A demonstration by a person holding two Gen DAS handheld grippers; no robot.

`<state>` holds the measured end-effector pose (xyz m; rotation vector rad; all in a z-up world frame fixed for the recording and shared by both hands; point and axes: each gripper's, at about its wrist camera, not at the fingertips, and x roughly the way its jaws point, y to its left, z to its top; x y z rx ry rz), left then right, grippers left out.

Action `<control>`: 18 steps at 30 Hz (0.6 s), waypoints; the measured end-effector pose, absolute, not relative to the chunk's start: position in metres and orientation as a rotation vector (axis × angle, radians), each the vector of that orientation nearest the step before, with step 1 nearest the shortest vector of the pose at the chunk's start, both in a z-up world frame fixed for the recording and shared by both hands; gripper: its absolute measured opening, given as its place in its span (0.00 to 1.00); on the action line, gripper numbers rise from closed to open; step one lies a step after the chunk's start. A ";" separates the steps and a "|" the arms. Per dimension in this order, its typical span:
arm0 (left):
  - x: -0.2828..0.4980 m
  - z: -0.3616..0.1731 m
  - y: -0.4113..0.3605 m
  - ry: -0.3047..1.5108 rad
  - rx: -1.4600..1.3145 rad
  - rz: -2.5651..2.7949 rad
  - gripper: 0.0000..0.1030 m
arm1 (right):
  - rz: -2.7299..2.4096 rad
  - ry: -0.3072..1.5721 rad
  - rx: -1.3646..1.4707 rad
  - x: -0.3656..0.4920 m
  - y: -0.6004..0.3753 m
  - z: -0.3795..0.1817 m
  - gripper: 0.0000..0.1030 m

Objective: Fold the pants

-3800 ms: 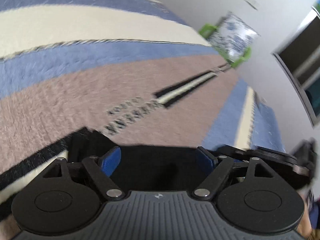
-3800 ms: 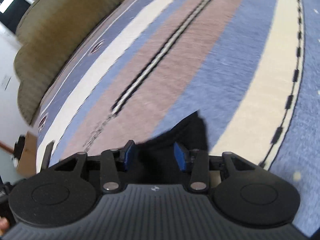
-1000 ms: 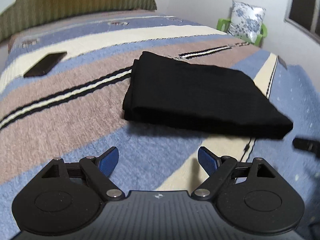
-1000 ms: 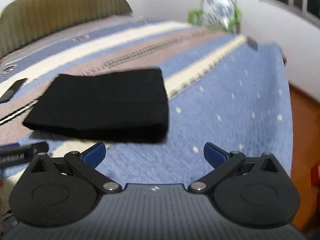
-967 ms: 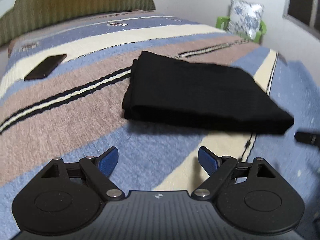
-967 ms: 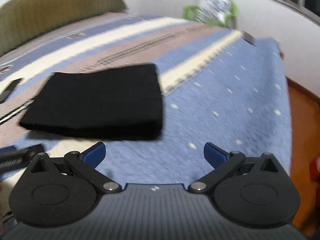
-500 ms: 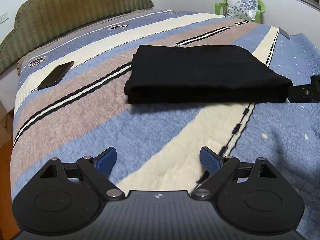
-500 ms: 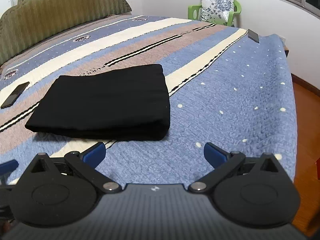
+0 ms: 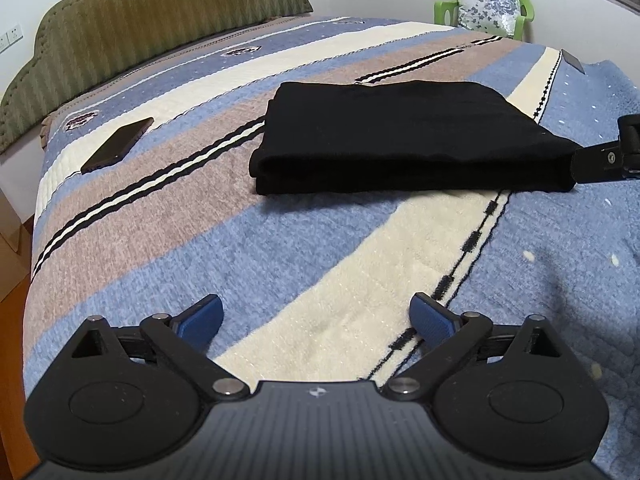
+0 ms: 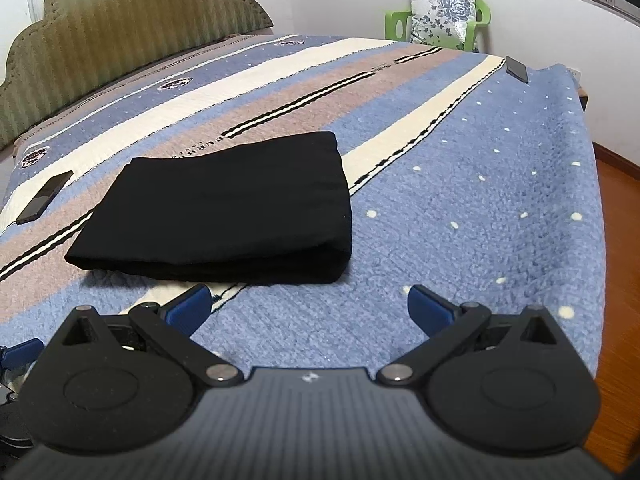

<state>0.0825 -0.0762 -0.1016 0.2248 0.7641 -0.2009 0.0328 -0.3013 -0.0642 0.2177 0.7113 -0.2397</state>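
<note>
The black pants [image 9: 404,136] lie folded into a flat rectangle on the striped blanket [image 9: 304,256]; they also show in the right wrist view [image 10: 224,208]. My left gripper [image 9: 316,316] is open and empty, well short of the pants' near edge. My right gripper [image 10: 306,306] is open and empty, just in front of the pants' near right corner. A part of the right gripper [image 9: 608,156] shows at the right edge of the left wrist view, beside the pants' right corner.
A dark phone [image 9: 118,145] lies on the blanket left of the pants; it also shows in the right wrist view [image 10: 44,196]. A second dark device [image 10: 516,68] lies near the bed's far right edge. A green headboard [image 9: 132,40] stands behind. A green chair with a floral cushion [image 10: 444,4] stands by the wall.
Both grippers let go of the pants and pulled back and up from the bed. The pants now lie folded and still. Both grippers stay open.
</note>
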 end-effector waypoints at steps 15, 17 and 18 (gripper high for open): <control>0.083 -0.105 -0.075 0.761 0.217 -0.208 1.00 | -0.222 0.720 0.200 0.035 -0.298 -0.064 1.00; 0.083 -0.105 -0.075 0.760 0.216 -0.208 1.00 | -0.221 0.720 0.200 0.035 -0.298 -0.064 1.00; 0.083 -0.105 -0.075 0.759 0.217 -0.209 1.00 | -0.221 0.720 0.200 0.035 -0.298 -0.064 1.00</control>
